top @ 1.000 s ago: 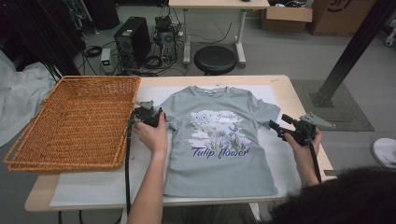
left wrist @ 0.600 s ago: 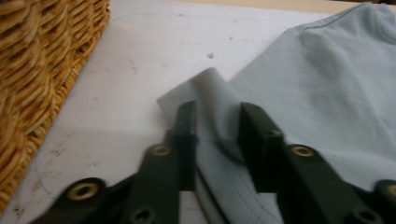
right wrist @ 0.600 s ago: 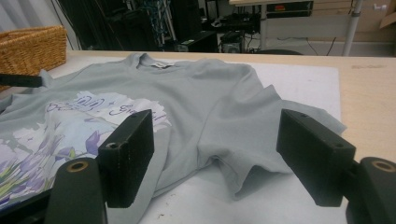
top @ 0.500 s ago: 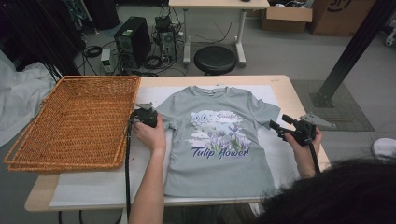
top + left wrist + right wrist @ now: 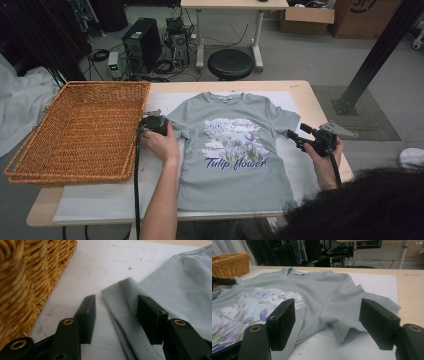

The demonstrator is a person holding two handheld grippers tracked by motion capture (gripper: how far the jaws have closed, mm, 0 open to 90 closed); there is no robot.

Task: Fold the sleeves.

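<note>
Grey cotton T-shirt w/ a "Tulip flower" print (image 5: 235, 150) is lying flat, face up, on the white paper sheet (image 5: 165, 102) covering the wooden table (image 5: 320, 107), collar toward the far edge, hem toward me. I'm holding my left gripper (image 5: 156, 124) at the shirt's left sleeve (image 5: 125, 305), just right of the woven orange wicker basket (image 5: 80, 130) that's sitting on the table's left part. In the left gripper view the jaws are standing partly apart, having just been opening; the sleeve's folded edge is lying between them, w/ the right jaw resting over the fabric & the left jaw on bare paper. The pads aren't pinching the cloth, so nothing's gripped.

My right gripper (image 5: 306, 141) is hovering near the shirt's right sleeve (image 5: 352, 315), by the table's right edge. In the right gripper view its jaws are standing wide apart, the rumpled sleeve showing between them but farther off; they aren't touching it & are holding nothing.

Black round stool (image 5: 230, 64) is standing on the floor beyond the table's far edge.
</note>
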